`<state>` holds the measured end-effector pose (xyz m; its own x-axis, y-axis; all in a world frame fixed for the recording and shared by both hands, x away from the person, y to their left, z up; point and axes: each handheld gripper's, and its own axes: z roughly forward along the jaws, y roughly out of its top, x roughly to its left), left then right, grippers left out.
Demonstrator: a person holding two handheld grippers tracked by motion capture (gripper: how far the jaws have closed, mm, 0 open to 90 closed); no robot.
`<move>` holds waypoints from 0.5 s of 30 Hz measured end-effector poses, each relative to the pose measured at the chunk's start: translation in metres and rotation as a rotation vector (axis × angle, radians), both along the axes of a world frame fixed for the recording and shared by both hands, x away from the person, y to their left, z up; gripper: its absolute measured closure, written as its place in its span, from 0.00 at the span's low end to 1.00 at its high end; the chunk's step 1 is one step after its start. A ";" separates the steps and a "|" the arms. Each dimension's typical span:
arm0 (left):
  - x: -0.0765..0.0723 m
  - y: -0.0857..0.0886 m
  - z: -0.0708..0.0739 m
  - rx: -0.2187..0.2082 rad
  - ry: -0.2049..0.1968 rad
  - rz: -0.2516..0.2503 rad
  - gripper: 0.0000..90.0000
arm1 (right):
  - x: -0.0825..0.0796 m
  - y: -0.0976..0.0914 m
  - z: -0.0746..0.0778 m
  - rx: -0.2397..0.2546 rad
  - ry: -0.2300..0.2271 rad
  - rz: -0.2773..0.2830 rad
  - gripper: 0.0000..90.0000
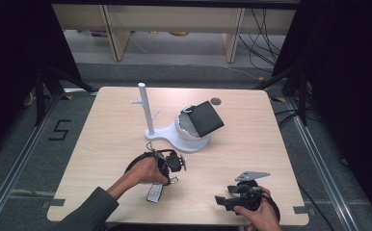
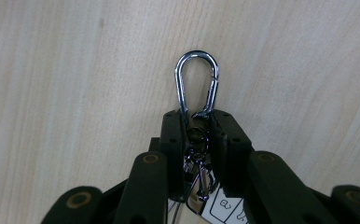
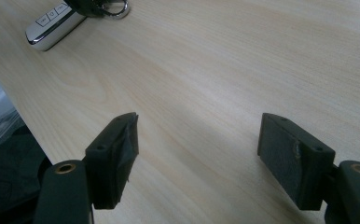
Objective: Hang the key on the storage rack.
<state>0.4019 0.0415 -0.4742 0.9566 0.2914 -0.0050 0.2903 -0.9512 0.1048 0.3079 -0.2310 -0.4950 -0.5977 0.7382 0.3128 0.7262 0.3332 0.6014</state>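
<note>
The left gripper [image 2: 197,122] has its jaws clamped on the lower end of a silver carabiner [image 2: 197,84], at the point where the clip meets its small key rings [image 2: 197,140]. The carabiner's rounded loop sticks out past the fingertips [image 2: 173,122] and lies over the wooden table [image 2: 75,93]. The rings and a short chain sit in the narrow gap between the two pads, behind the pinched end. Farther back, under the jaws and toward the hand, lies the white key fob [image 2: 222,207] with its buttons facing up.

In the high view the left gripper [image 1: 173,169] sits low over the table, with the key fob [image 1: 154,192] just beside it on the person's side.

The right gripper [image 3: 199,149] rests with its jaws wide apart and only bare table between them. The key fob [image 3: 54,25] lies well ahead of its fingertips [image 3: 120,140], off to their left.
</note>
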 end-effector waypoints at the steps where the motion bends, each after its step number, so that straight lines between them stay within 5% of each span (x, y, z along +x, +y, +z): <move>1: 0.000 0.001 0.001 -0.010 -0.001 0.002 0.84 | -0.001 0.000 0.001 -0.008 0.009 -0.011 0.33; 10: 0.002 0.016 0.021 -0.040 0.013 0.034 0.84 | -0.001 0.001 0.001 -0.014 0.012 -0.017 0.33; 15: 0.005 0.030 0.041 -0.058 -0.012 0.057 0.84 | 0.000 0.000 -0.002 -0.003 -0.010 -0.013 0.33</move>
